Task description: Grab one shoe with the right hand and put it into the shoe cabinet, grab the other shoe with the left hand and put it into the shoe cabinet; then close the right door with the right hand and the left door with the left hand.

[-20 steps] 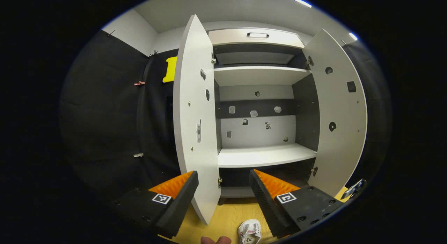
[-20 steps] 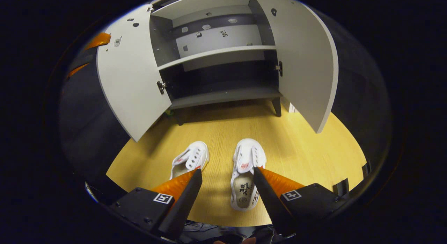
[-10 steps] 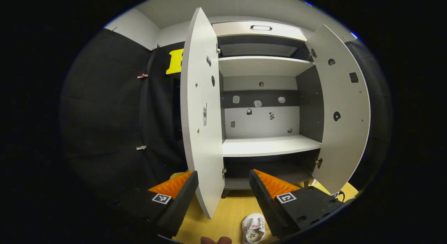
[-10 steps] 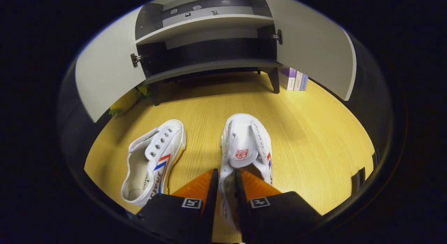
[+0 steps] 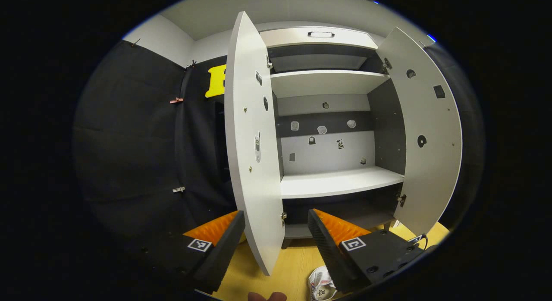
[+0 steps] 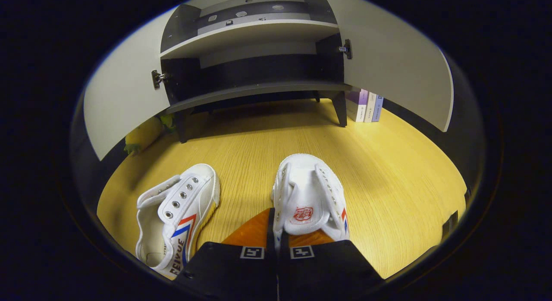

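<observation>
The right gripper point(image 6: 276, 242) has now been pressed onto the right shoe's point(image 6: 308, 197) side wall, apparently a firm pinch; the shoe cabinet point(image 6: 258, 87) lies ahead. The left gripper point(image 5: 276, 240) is held spread, the other shoe point(image 6: 177, 214) ungrasped.

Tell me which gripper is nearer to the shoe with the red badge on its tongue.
Right. The right gripper is shut on that shoe's side wall at floor level. The left gripper hangs open higher up, facing the open shoe cabinet, apart from the shoe.
</observation>
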`<state>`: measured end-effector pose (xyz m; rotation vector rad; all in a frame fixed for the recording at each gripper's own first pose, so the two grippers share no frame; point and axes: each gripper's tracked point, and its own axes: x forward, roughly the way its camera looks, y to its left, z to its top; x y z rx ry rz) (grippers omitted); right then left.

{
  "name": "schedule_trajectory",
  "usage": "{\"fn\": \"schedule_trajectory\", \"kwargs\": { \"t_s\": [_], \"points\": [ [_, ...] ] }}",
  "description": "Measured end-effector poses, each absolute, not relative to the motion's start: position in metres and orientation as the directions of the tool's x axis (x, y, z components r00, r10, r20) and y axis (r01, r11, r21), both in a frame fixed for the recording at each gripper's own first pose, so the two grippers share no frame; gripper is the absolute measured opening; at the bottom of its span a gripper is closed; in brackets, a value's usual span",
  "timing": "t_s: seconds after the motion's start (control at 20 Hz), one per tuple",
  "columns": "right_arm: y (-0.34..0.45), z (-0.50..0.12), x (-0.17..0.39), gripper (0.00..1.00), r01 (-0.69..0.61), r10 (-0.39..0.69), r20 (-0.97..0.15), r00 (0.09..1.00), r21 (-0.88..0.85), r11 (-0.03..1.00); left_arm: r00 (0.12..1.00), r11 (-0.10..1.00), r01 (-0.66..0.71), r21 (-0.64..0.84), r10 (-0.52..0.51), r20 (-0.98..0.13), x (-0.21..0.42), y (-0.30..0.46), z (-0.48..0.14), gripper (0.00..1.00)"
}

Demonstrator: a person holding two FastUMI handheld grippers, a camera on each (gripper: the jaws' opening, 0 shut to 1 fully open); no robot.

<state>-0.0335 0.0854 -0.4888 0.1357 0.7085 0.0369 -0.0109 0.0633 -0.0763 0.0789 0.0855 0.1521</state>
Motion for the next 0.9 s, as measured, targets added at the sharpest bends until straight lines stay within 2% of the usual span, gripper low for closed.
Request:
{"fn": "schedule_trajectory", "kwargs": {
  "t_s": [0.4, 0.65, 0.9],
  "points": [
    [0.076, -0.416, -0.036, 0.05, -0.04, 0.162, -0.635, 0.755, 0.202, 0.979, 0.99, 0.991, -0.121, 0.062, 0.125, -0.067, -0.006, 0.06, -0.069, 0.93],
    [0.079, -0.316, -0.023, 0.05, -0.1, 0.201, -0.564, 0.801, 0.205, 0.974, 0.99, 0.994, -0.104, 0.027, 0.106, -0.089, -0.007, 0.059, -0.072, 0.93],
    [0.087, -0.208, 0.014, 0.05, -0.141, 0.211, -0.473, 0.855, 0.179, 0.974, 0.992, 0.996, -0.089, 0.018, 0.091, -0.093, -0.007, 0.057, -0.074, 0.93]
  ]
}}
